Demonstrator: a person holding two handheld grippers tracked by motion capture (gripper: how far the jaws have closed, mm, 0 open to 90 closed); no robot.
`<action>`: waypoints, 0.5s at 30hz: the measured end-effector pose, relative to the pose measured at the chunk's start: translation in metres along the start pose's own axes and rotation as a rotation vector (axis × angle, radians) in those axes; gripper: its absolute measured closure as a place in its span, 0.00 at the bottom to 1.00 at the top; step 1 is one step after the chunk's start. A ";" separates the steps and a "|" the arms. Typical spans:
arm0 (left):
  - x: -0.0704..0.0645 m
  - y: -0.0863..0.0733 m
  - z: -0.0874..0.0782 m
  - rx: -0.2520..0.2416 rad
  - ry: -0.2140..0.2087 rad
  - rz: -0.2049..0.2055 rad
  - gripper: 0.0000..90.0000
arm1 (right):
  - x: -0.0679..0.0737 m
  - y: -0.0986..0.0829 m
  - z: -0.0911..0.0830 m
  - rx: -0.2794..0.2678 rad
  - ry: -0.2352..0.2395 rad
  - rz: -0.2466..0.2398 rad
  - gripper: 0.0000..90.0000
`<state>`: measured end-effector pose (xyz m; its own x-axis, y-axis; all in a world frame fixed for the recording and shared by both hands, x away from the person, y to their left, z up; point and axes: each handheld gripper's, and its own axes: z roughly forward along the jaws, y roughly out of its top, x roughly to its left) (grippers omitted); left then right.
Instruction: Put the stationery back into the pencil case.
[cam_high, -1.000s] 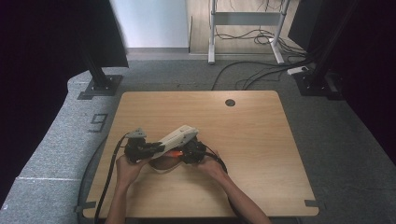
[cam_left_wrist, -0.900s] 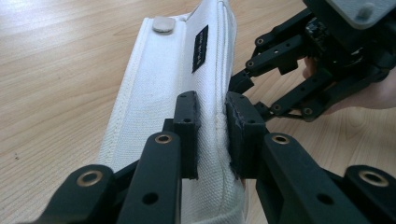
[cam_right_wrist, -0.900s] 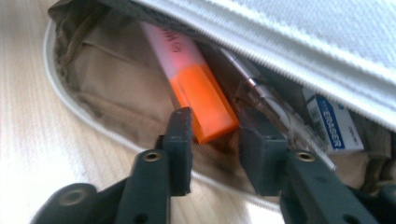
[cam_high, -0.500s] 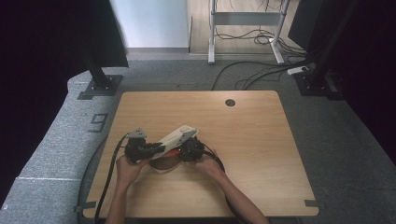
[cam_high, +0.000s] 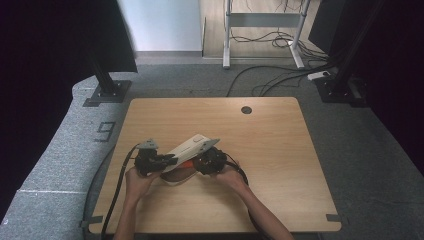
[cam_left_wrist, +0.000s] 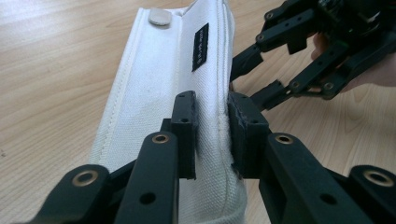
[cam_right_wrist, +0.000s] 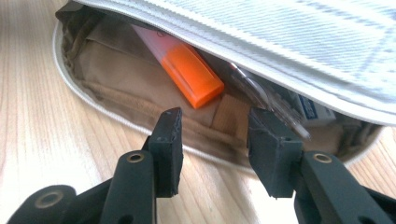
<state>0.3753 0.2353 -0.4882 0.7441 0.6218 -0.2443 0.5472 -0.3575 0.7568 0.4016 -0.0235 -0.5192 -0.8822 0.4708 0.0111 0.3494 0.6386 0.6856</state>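
Observation:
A white fabric pencil case (cam_high: 191, 146) lies on the wooden table (cam_high: 280, 150), its lid flap (cam_left_wrist: 177, 65) lifted. My left gripper (cam_left_wrist: 211, 135) is shut on the flap's edge and holds it up. My right gripper (cam_right_wrist: 215, 144) is open, its jaws just in front of the case's brown-lined mouth (cam_right_wrist: 121, 88). Inside lie an orange highlighter (cam_right_wrist: 189, 72), a clear pen (cam_right_wrist: 266, 100) and other small items. In the high view both grippers meet at the case, left gripper (cam_high: 150, 161) and right gripper (cam_high: 207, 161). The right gripper's open fingers (cam_left_wrist: 289, 56) show beside the flap in the left gripper view.
A round cable hole (cam_high: 246, 109) sits near the table's far edge. Black cables (cam_high: 117, 185) trail from the grippers off the near edge. Grey carpet, stand bases (cam_high: 105, 92) and floor cables surround the table.
The flap is lifted slightly higher and both grippers have shifted very little at the case.

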 end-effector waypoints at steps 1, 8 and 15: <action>0.000 -0.001 0.001 0.003 -0.001 0.001 0.81 | 0.000 -0.001 -0.001 0.001 -0.001 0.003 0.60; -0.003 -0.003 0.005 0.017 0.000 0.012 0.79 | -0.003 -0.006 -0.011 -0.004 0.006 0.006 0.58; -0.007 -0.006 0.010 0.036 0.002 0.024 0.76 | -0.005 -0.011 -0.020 -0.005 0.006 0.009 0.55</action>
<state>0.3701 0.2262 -0.4967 0.7564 0.6142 -0.2252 0.5427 -0.3970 0.7402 0.3961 -0.0448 -0.5125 -0.8810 0.4726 0.0218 0.3558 0.6314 0.6890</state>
